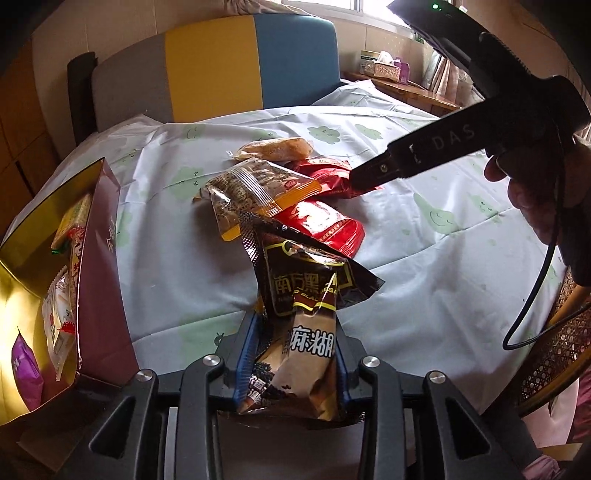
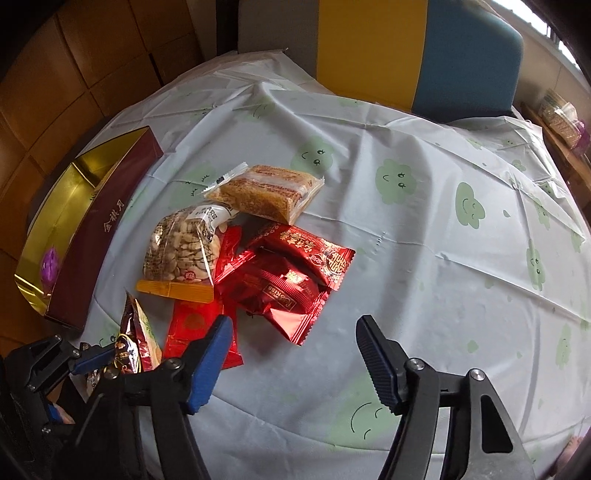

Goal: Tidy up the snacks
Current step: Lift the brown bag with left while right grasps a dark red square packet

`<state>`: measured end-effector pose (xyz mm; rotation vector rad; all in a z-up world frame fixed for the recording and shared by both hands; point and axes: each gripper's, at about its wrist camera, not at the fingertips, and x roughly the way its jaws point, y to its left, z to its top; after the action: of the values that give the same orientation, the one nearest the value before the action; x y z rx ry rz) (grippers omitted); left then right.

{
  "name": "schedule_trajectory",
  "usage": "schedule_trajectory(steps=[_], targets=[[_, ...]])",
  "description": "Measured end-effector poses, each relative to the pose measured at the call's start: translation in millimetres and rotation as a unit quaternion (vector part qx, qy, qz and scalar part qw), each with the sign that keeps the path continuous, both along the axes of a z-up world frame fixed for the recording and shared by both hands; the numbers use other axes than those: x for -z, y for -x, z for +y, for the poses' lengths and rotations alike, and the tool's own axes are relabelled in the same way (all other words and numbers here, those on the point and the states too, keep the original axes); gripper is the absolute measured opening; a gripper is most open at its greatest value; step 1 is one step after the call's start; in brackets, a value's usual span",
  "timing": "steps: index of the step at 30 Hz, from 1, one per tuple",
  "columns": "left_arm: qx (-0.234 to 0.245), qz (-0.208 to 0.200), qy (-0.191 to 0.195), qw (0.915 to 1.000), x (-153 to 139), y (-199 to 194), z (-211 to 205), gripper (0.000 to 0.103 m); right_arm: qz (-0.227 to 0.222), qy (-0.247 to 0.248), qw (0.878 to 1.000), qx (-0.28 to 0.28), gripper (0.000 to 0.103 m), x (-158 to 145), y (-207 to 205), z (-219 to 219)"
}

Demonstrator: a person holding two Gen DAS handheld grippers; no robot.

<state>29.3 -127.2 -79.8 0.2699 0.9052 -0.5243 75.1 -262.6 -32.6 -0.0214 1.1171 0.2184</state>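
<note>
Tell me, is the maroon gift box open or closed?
Open. The maroon gift box has no lid on, its gold interior is exposed, and snack packets sit inside.

It looks like a home: a surface [image 2: 424,258] under a cloud-print cloth, behind it a colour-block chair [image 1: 221,62], a window [image 1: 332,7] above.

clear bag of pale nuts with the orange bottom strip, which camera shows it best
The right wrist view. There the clear bag of pale nuts lies broadside and unobstructed, nuts and orange strip plain. In the left wrist view the same bag sits farther off, foreshortened, its near end hidden behind the black sesame-paste sachet in the left gripper.
</note>
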Motion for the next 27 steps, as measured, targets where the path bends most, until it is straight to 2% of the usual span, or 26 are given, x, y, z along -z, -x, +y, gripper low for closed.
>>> schedule_trajectory(steps=[2,9,15,21,27], targets=[[0.001,-0.003,0.001,1.0000,0,2,0,0.036,-0.002,0.005,1.000,-0.008,0.065,1,1,4],[0.002,-0.008,0.006,0.9999,0,8,2,0.036,-0.020,0.014,0.999,-0.033,0.063,0,6,13],[0.003,0.000,0.012,0.9999,-1,4,4,0.036,-0.021,0.050,0.996,-0.070,0.051,4,3,23],[0.004,0.006,0.017,0.9998,-1,0,6,0.036,0.003,0.101,0.988,-0.119,0.051,19,-11,40],[0.003,0.008,0.024,0.9997,0,0,7,0.036,-0.001,0.136,0.980,-0.147,0.051,26,-27,52]])
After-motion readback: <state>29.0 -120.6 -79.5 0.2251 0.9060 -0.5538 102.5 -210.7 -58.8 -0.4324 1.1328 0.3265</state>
